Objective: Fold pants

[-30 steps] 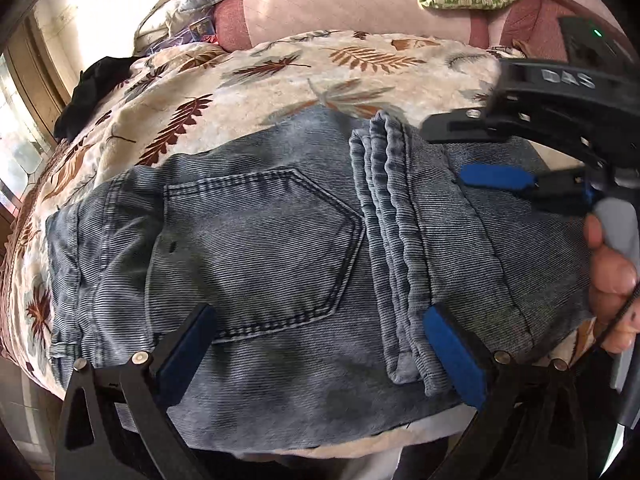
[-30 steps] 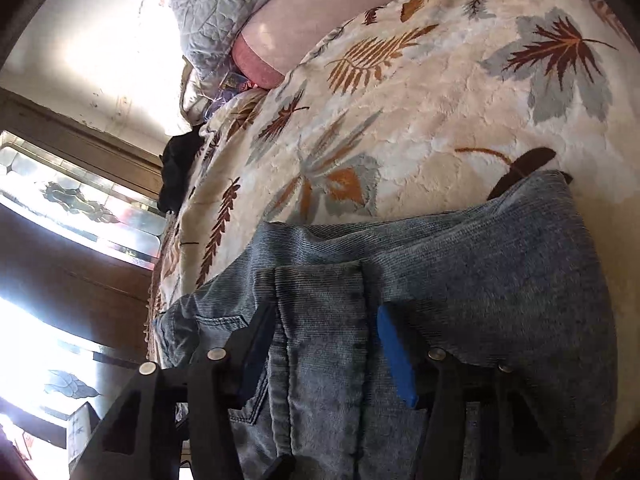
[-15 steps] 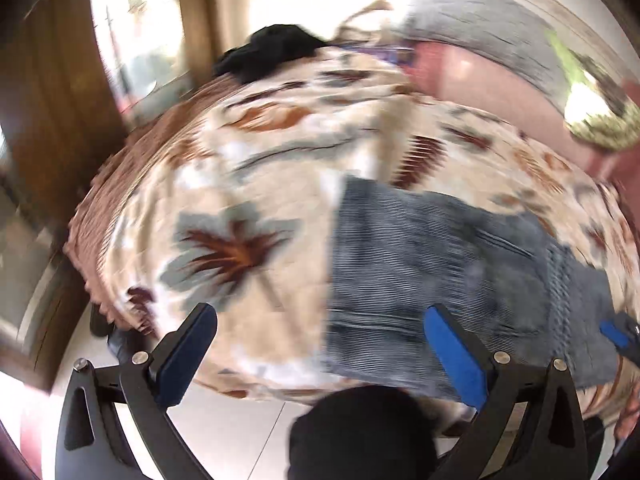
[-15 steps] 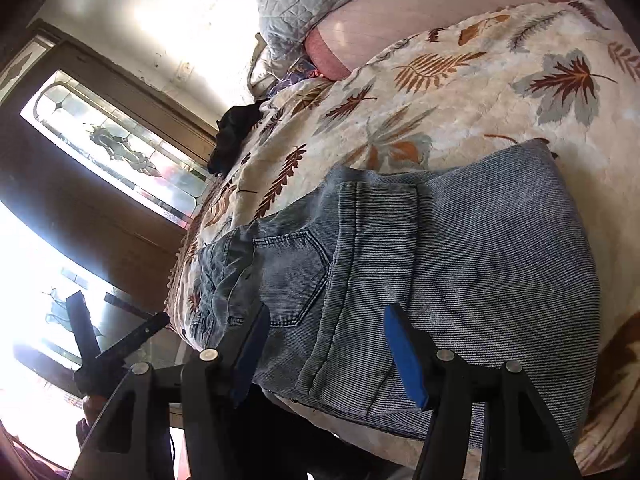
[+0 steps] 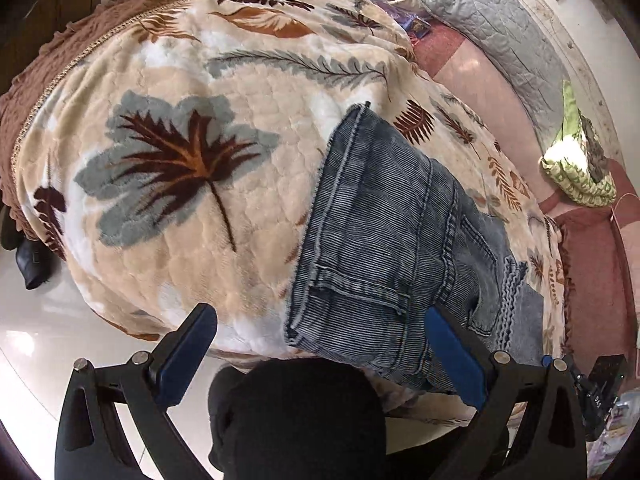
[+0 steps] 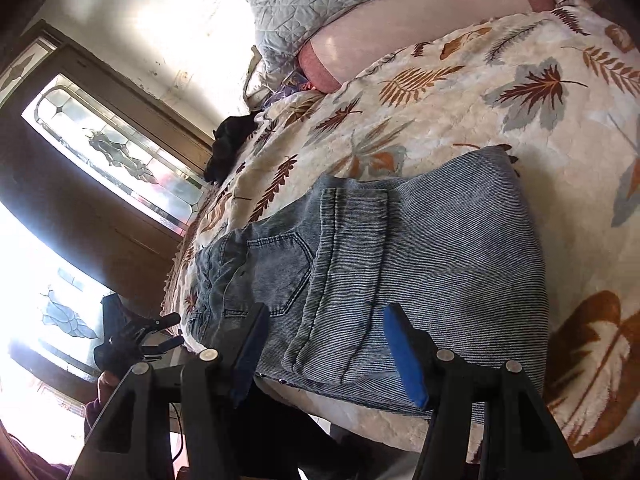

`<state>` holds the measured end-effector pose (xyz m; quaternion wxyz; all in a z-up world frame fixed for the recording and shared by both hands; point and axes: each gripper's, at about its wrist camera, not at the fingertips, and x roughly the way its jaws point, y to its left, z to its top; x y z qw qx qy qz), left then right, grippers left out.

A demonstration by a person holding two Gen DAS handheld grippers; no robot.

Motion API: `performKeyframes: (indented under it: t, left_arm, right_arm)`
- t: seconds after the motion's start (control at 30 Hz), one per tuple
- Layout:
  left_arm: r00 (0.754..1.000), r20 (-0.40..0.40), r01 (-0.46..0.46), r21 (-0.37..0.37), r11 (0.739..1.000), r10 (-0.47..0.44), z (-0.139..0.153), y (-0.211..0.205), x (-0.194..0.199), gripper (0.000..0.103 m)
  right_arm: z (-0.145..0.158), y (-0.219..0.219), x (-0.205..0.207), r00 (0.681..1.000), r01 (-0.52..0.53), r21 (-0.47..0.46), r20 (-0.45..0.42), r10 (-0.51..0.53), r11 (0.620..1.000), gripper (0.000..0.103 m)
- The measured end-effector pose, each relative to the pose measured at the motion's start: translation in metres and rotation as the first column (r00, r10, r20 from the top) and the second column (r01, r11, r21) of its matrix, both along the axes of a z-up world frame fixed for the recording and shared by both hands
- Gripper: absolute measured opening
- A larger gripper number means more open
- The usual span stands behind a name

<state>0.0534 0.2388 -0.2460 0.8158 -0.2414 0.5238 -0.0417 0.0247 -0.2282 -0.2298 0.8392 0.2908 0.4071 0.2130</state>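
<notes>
The folded blue jeans (image 5: 392, 240) lie flat on the leaf-patterned blanket (image 5: 180, 152) near the bed's front edge. They also show in the right wrist view (image 6: 420, 264), back pocket up, with a leg hem folded over the middle. My left gripper (image 5: 320, 356) is open and empty, held off the bed's edge over the floor, left of the jeans' waistband end. My right gripper (image 6: 324, 352) is open and empty, just above the near edge of the jeans. The left gripper shows small in the right wrist view (image 6: 160, 332).
A grey quilted pillow (image 5: 508, 36) and a pink bolster (image 5: 480, 84) lie at the head of the bed. A green patterned cloth (image 5: 576, 172) sits beside them. A black garment (image 6: 232, 140) lies at the blanket's far edge by the window. White floor (image 5: 48, 340) lies below.
Both grippers have pulled back from the jeans. The left one swung off to the jeans' left end, past the bed edge. The jeans stay folded and still.
</notes>
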Motion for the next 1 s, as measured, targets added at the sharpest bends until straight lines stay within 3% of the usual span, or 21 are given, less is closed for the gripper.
performKeyframes:
  t: [0.3, 0.37, 0.43, 0.57, 0.63, 0.8, 0.97, 1.0]
  left_arm:
    - [0.997, -0.074, -0.003, -0.171, 0.985, -0.010, -0.019, -0.005, 0.005, 0.101]
    - [0.996, -0.085, -0.027, -0.182, 0.983, 0.011, -0.022, -0.004, 0.006, 0.096]
    - [0.993, -0.117, -0.045, -0.210, 0.977, 0.021, -0.028, -0.003, 0.007, 0.075]
    - [0.990, -0.133, -0.068, -0.221, 0.973, 0.039, -0.031, -0.006, 0.006, 0.070]
    - [0.991, -0.118, -0.081, -0.223, 0.971, 0.056, -0.028, -0.005, 0.007, 0.058]
    - [0.993, -0.106, -0.071, -0.176, 0.982, 0.052, -0.030, -0.014, 0.016, 0.053]
    - [0.985, -0.129, -0.138, -0.176, 0.975, 0.116, -0.036, -0.016, 0.020, 0.054]
    - [0.985, -0.118, -0.141, -0.167, 0.976, 0.122, -0.033, -0.017, 0.019, 0.050]
  right_arm:
    - [0.005, 0.008, -0.005, 1.000, -0.018, -0.031, 0.020, 0.019, 0.999, 0.063]
    - [0.006, 0.013, -0.004, 0.999, -0.029, -0.039, 0.024, 0.030, 0.999, 0.063]
    - [0.007, 0.018, -0.004, 0.999, -0.042, -0.044, 0.025, 0.043, 0.998, 0.063]
    - [0.009, 0.026, -0.006, 0.998, -0.056, -0.079, 0.033, 0.059, 0.995, 0.063]
    - [0.009, 0.027, -0.007, 0.997, -0.062, -0.077, 0.034, 0.064, 0.995, 0.063]
    - [0.007, 0.028, -0.007, 0.997, -0.066, -0.071, 0.033, 0.068, 0.995, 0.063]
    - [0.003, 0.026, -0.007, 0.998, -0.055, -0.063, 0.022, 0.056, 0.996, 0.063]
    - [0.004, 0.025, -0.008, 0.998, -0.052, -0.066, 0.028, 0.053, 0.997, 0.063]
